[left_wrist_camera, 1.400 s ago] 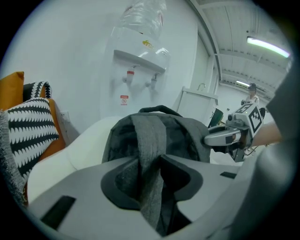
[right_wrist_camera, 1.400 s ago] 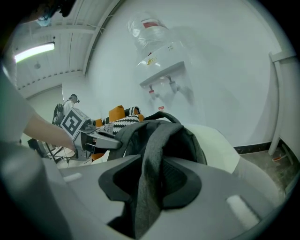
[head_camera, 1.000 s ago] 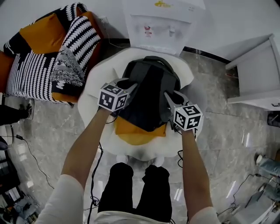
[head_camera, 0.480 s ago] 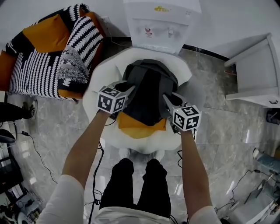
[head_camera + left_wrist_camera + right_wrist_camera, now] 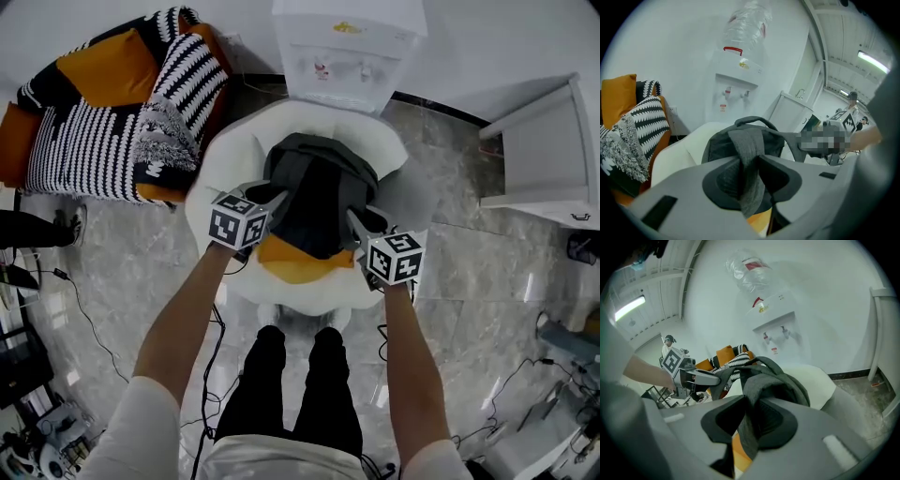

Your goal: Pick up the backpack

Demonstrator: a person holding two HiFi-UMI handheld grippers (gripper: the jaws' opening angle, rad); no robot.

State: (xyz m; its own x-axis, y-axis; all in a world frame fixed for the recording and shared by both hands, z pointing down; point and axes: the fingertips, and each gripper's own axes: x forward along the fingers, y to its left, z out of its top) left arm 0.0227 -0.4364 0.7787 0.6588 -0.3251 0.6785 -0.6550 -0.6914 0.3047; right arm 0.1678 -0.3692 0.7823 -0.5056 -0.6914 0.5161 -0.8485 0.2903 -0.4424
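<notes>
Backpack (image 5: 314, 192) sits over the round white padded chair (image 5: 234, 155) at the middle of the head view. Its long axis runs from twelve to six o'clock, with the top carry handle (image 5: 754, 121) toward the water dispenser (image 5: 347, 47) at twelve. It is dark grey woven fabric, soft and slumped, darker down the middle. An orange cushion (image 5: 298, 264) shows beneath its six o'clock end. Whether the bag's bottom rests on it or hangs clear I cannot tell.

The left gripper (image 5: 270, 195) comes in from eight o'clock. Its fingers (image 5: 785, 176) are clenched on the grey webbed left-hand strap (image 5: 747, 154), which bunches between the dark pads. The right gripper (image 5: 361, 220) comes in from four o'clock, and its fingers (image 5: 776, 423) likewise grasp the right-hand strap (image 5: 752, 399). Both straps drop out of sight below the fingers, and the gripper bodies hide the bag's sides in the head view.

At ten o'clock stands an armchair (image 5: 94, 141) in black-and-white stripes with orange patches. At three o'clock a white cabinet (image 5: 544, 150) is cut off by the edge. The floor (image 5: 469, 281) is glossy grey marble tile.
</notes>
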